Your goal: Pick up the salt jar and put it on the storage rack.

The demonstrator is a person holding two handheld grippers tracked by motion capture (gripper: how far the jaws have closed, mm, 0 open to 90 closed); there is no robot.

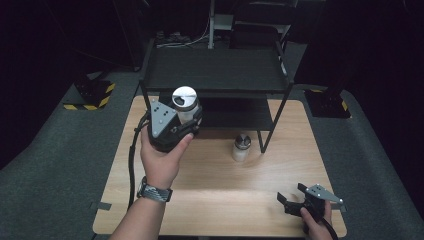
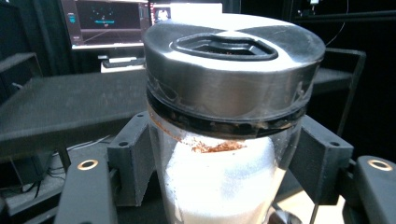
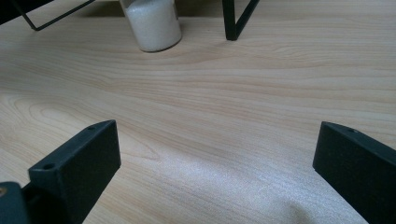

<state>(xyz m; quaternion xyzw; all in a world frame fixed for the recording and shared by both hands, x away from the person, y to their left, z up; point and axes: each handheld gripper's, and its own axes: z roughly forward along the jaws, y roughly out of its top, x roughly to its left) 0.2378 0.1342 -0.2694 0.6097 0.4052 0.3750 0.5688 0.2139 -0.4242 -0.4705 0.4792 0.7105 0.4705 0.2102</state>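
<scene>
Clamping both jaws on the glass body of a jar (image 2: pixel 224 154), just under its metal lid (image 2: pixel 233 60), the left gripper (image 1: pixel 176 123) holds it upright, lifted off the desk (image 1: pixel 210 200) in front of the black shelf rack (image 1: pixel 215 70) at the far edge. White grains fill the jar, with a rusty smear under the lid. The left hand (image 1: pixel 161 159) wraps the gripper body from below.

The right gripper (image 1: pixel 295 197) sits low at the near right corner, jaws spread wide on nothing, bare wood between them.

A second, smaller jar (image 1: pixel 241 147) stands on the desk beside the rack's front right leg (image 1: pixel 272 125). Judging by this, one jar is picked up and likely headed for a shelf; the placing is left, and the small jar is untouched.
</scene>
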